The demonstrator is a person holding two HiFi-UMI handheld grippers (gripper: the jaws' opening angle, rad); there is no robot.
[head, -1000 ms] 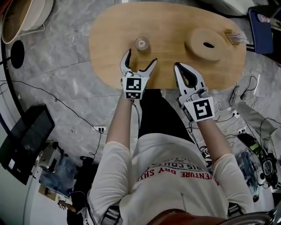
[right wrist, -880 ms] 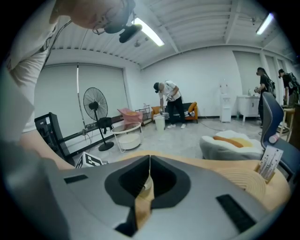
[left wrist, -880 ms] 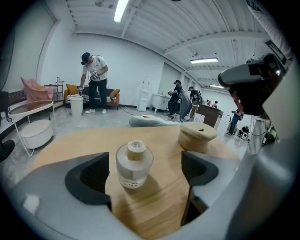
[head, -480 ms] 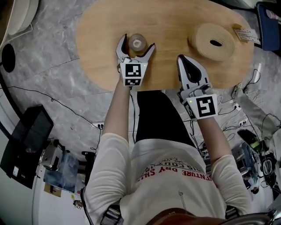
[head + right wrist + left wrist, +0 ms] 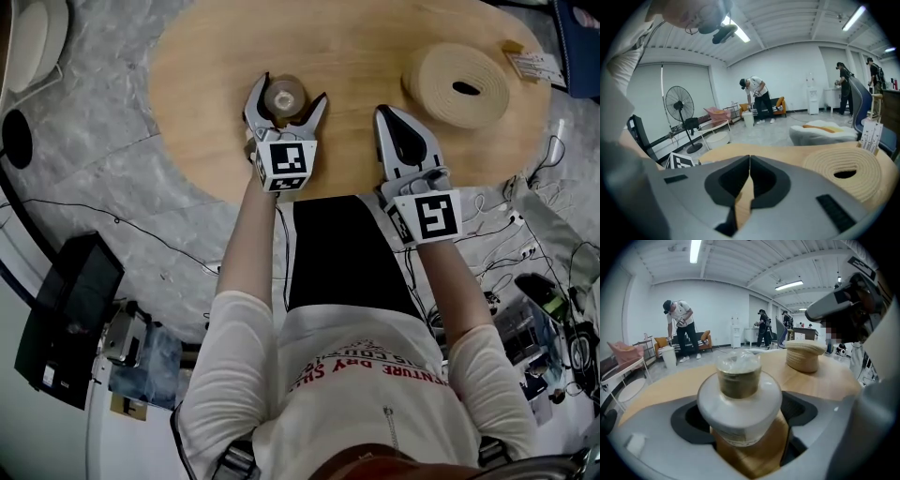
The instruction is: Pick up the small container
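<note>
Currently your left gripper reaches over the near edge of the wooden tabletop, just left of centre in the upper part of the head view. Its fingers are spread apart on either side of the small container. The left gripper view shows that container standing upright on the wood, deep between the two fingers. It is a clear little jar with a wide white collar, brownish contents and a crinkled clear top. The fingers are not closed down on it, and you cannot tell whether they touch its sides. Your right gripper sits just right of the left one over the same near edge, its fingers pressed together and empty. Up and to its right lies a round coiled disc with a hole in its middle, well apart from the container.
</note>
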